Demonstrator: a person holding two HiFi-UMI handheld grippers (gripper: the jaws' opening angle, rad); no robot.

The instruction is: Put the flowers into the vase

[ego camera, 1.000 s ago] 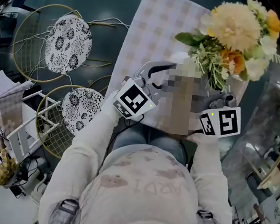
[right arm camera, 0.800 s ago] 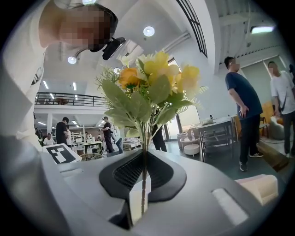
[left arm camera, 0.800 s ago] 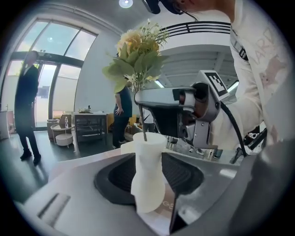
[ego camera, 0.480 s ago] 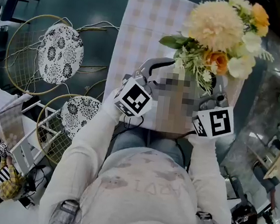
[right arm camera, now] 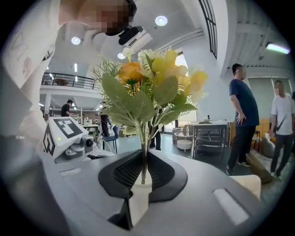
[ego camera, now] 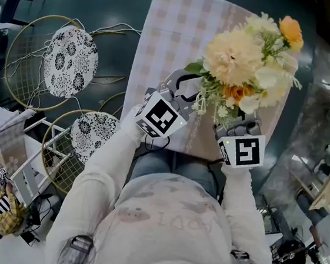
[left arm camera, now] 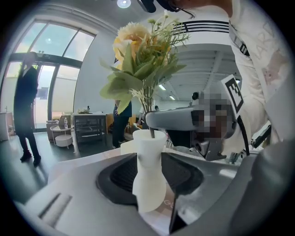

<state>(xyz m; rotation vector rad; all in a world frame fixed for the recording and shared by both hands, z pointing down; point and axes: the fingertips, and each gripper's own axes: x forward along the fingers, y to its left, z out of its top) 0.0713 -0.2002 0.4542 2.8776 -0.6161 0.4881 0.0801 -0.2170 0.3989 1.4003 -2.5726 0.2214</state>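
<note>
While the left gripper (ego camera: 184, 89) clamps the vase (left arm camera: 150, 179), flowers (ego camera: 244, 60) have sunk in — right gripper (right arm camera: 144, 177) jaws just opening round stems (right arm camera: 144, 152).

One vase (left arm camera: 150, 177), one bunch of flowers (ego camera: 244, 60), one desk (ego camera: 165, 28). Two tools: left tool (ego camera: 184, 92), right tool (ego camera: 236, 130). Two chairs (ego camera: 73, 53).

The head view looks steeply down; both gripper views (close, facing each other) share the flowers (left arm camera: 143, 55) and vase (left arm camera: 150, 173).
</note>
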